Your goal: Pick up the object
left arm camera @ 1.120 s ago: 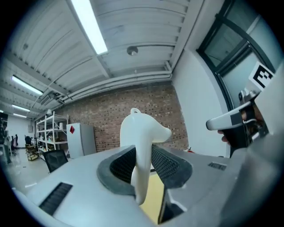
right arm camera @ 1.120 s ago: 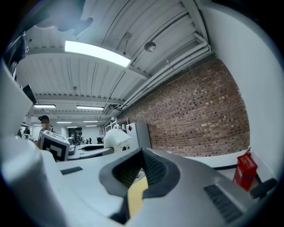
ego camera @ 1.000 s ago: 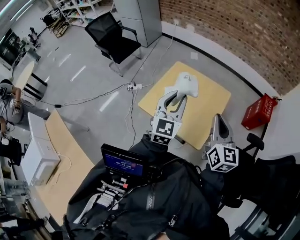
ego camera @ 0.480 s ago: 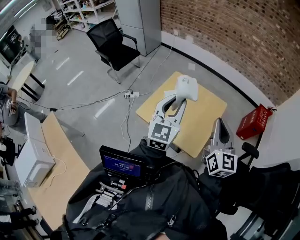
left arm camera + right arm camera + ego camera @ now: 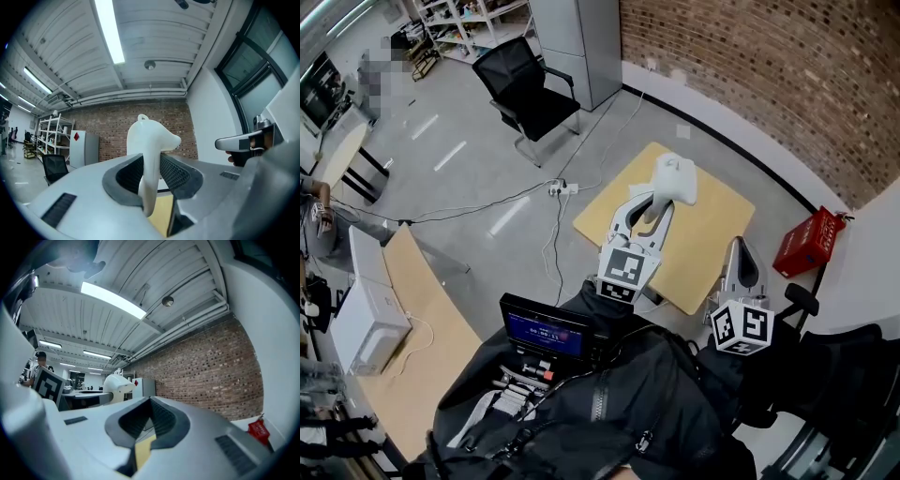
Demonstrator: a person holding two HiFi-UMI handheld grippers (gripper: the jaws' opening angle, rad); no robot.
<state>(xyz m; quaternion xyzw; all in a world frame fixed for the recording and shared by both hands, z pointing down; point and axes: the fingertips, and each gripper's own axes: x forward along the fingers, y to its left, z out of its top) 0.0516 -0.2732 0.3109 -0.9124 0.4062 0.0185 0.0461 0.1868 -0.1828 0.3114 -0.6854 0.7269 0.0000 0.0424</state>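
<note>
Over the yellow table, near its 12 o'clock edge, the white object looks lifted off the top. The left gripper holds it. Its jaws are partly open and squeeze the thin lower part, and the fat top sticks out past them. The right gripper, at the table's 5 o'clock, has its jaws pressed together with nothing inside. I think the fat top could tip or slide out if the squeeze is weak or the hand shakes. Then it would drop.

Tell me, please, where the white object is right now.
The white object is near the head view's middle, clamped in the left gripper over the yellow table.
</note>
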